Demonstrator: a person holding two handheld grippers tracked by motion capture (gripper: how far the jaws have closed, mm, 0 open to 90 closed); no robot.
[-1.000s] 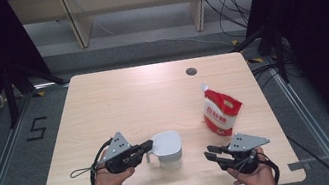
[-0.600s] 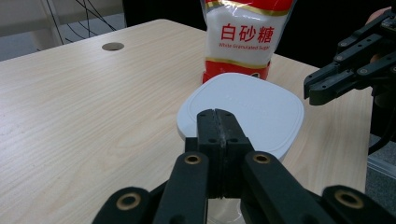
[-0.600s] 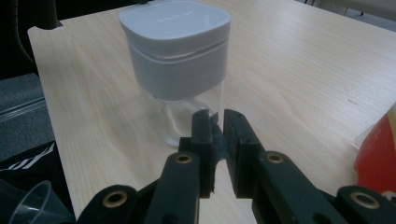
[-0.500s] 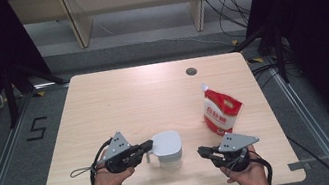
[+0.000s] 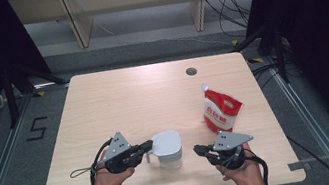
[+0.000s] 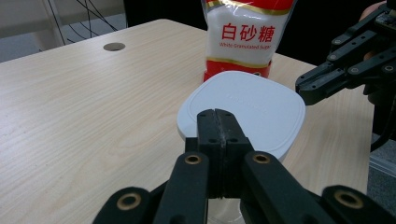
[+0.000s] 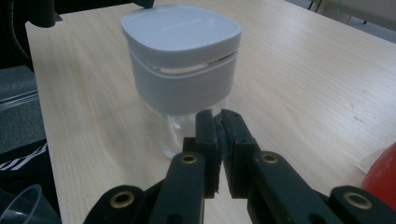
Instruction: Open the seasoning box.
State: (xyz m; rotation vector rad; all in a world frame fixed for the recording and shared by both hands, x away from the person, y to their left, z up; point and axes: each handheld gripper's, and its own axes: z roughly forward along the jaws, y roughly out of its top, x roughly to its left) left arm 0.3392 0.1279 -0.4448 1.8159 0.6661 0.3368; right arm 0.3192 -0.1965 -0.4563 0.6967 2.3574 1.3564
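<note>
A clear jar with a white square lid (image 5: 167,145) stands near the table's front edge. My left gripper (image 5: 149,146) is shut, its tips resting at the lid's left rim (image 6: 243,105); the jaws (image 6: 217,116) are pressed together with nothing visible between them. From the right, my right gripper (image 5: 196,150) points at the jar, a short gap away, also shut. In the right gripper view its tips (image 7: 218,119) sit just in front of the jar's clear lower body (image 7: 182,60). A red and white sugar pouch (image 5: 221,109) stands upright behind and to the right.
The light wooden table (image 5: 128,98) has a round cable hole (image 5: 191,71) at the back. A clear plastic cup (image 7: 18,205) shows at the lower left of the right gripper view. Shelving and cables lie beyond the table's far edge.
My right gripper has moved left, closer to the jar. The left gripper, the jar and the pouch have stayed put.
</note>
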